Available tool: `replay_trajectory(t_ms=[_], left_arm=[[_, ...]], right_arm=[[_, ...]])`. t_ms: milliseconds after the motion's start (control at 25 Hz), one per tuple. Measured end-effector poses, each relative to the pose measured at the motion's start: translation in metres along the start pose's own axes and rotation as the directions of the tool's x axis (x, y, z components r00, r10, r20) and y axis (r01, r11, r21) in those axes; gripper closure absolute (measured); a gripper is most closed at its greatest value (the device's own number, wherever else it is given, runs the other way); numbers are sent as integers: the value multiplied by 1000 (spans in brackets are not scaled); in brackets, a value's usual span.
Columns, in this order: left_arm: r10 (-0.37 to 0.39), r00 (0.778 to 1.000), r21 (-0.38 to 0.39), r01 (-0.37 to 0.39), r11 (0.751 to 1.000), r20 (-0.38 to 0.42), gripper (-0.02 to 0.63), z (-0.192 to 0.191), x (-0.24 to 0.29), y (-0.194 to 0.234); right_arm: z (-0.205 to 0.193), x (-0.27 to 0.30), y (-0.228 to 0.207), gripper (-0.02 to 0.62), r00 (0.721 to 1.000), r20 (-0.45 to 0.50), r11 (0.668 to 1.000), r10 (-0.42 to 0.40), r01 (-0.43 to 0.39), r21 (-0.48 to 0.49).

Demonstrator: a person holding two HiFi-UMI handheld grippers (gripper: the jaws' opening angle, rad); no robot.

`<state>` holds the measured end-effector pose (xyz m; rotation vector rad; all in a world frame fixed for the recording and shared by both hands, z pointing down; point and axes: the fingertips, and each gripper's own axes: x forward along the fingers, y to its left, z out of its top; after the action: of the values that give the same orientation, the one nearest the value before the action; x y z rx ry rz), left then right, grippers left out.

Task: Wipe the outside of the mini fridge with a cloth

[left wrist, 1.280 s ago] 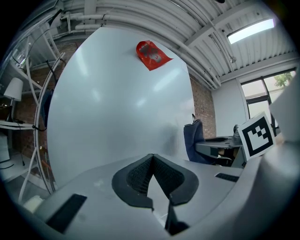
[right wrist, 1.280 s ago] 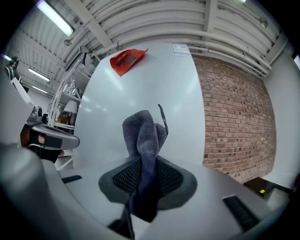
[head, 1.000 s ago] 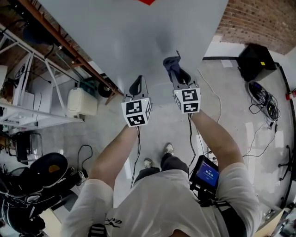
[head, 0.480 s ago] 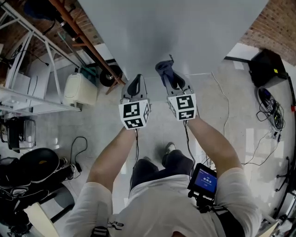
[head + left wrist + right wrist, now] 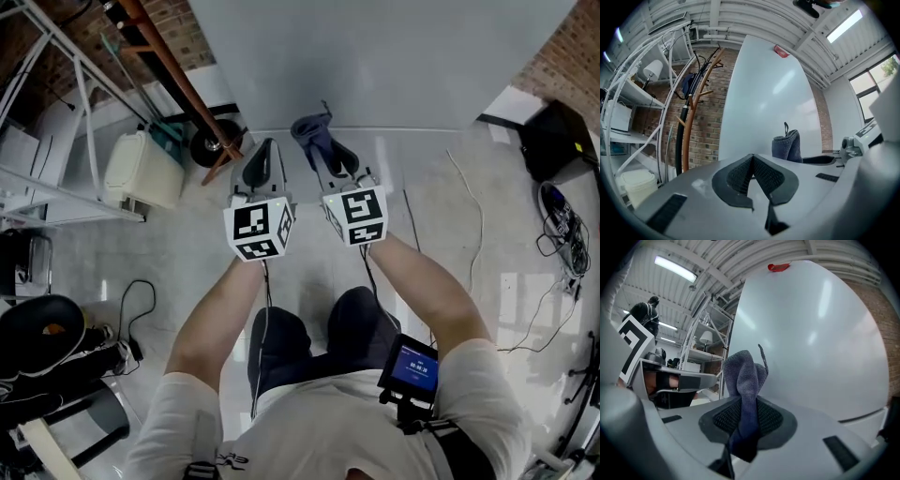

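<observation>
The floor was pale grey and shiny, with a red brick wall behind. A white plastic jug stood on the floor next to a white metal rack. What was in the jug could not be seen. A brown wooden coat stand leaned up by the bricks. A black box and some thin cables lay on the floor at the right.

The mini fridge stood in front of the person. Its outside was smooth, flat and very pale, with a small red mark near the top.

The right gripper had its fingers squeezed onto a cloth. The cloth was blue-grey, soft and fuzzy, and it stuck up in a bunch with a little loop on top. It was close up to the low part of the fridge. It was not clear if it touched.

The left gripper was just beside the right one. Its fingers were pressed together with nothing in them.
</observation>
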<state>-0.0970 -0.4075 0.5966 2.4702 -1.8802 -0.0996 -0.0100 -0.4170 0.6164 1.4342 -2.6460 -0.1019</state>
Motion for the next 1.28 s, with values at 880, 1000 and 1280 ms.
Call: replay_trajectory(t_ms=[880,1000,1280], left_arm=[[-2,987,49,-6,999,160,601,-109,-8,71],[8,986,52,-17,999,165,601,-112,-13,81],[10,989,86,-24,996,150,601,-119,-20,88]], right_arm=[[-92,69,65,509,993,119,996,-13,23,-83],[-97,85,73,509,993,111,995,-24,34,-90],[-110,108,72,509,995,74,994,-73,79,-81]])
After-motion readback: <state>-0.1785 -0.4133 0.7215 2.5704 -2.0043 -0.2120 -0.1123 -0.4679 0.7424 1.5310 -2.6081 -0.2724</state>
